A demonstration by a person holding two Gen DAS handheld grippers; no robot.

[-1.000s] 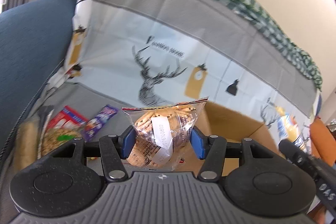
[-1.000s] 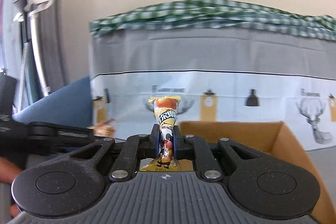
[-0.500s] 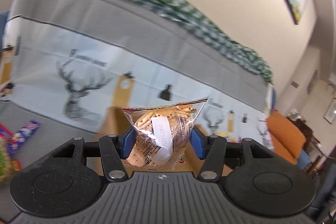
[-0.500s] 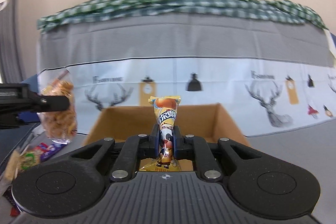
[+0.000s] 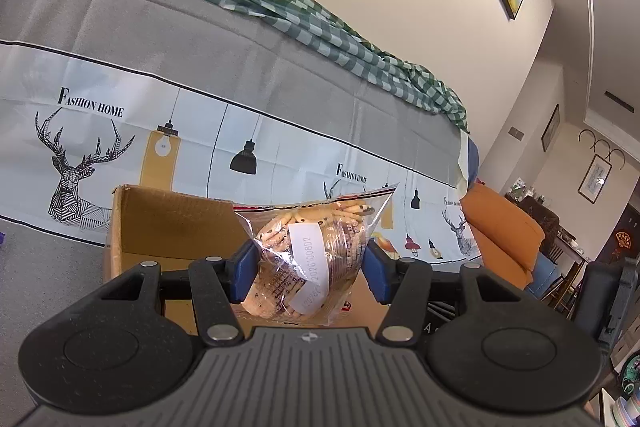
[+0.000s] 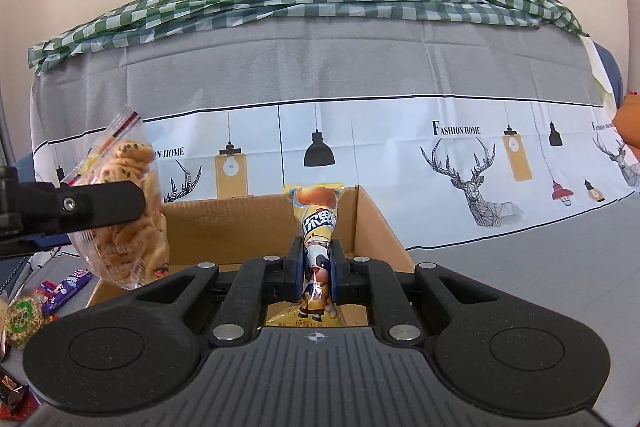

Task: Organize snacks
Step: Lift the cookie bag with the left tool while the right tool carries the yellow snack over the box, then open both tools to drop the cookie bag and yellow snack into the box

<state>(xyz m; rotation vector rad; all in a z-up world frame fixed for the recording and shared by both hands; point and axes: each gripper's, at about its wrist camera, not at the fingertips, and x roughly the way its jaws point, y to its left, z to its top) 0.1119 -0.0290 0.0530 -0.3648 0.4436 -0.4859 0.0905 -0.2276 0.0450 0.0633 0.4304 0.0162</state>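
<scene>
The open cardboard box [image 6: 372, 227] stands on the grey cloth-covered surface [image 6: 540, 279], hard against the upright deer-printed backdrop [image 6: 460, 155], and both held snacks now hang at its mouth, so the coming move looks like a drop straight down. The left gripper [image 5: 308, 265] has its jaws spread wide around a clear bag of cookies [image 5: 310, 259], pinching it at the sides; seen from the right wrist camera, the bag [image 6: 132, 219] hangs upright over the box's left wall. The right gripper [image 6: 316, 277] has its jaws pressed nearly together on a slim yellow snack packet [image 6: 318, 227], long axis upright, held above the box's near edge, toward its right wall. Of the two, the right gripper appears better centred over the opening. More wrapped snacks [image 6: 60, 287] lie on the surface to the left of the box.
</scene>
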